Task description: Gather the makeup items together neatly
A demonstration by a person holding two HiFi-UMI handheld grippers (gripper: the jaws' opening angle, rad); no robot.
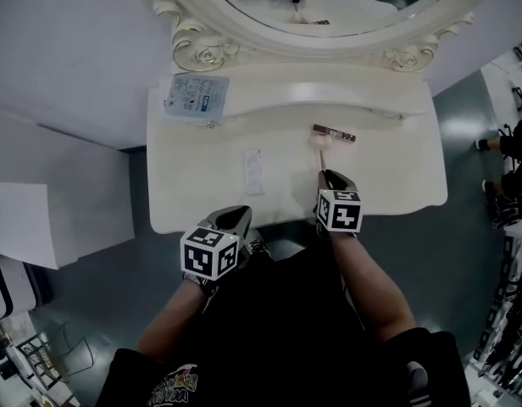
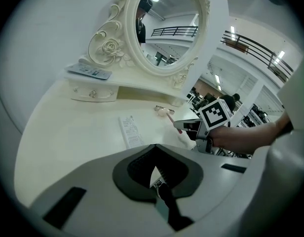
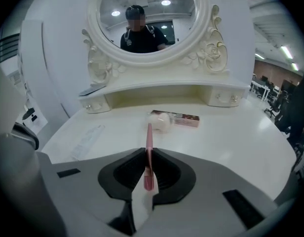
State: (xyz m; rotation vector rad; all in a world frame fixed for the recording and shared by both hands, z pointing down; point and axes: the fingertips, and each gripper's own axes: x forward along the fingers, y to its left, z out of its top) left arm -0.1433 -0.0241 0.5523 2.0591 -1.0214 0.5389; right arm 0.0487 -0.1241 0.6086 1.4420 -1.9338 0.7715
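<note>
R gripper [image 3: 148, 158] clamps slim pink brush [image 3: 149, 135], round puff tip.

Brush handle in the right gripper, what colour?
Pink. The brush handle shows best in the right gripper view.

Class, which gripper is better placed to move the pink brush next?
Right. The right gripper clamps the brush handle; the left gripper is shut and empty, back at the table edge.
</note>
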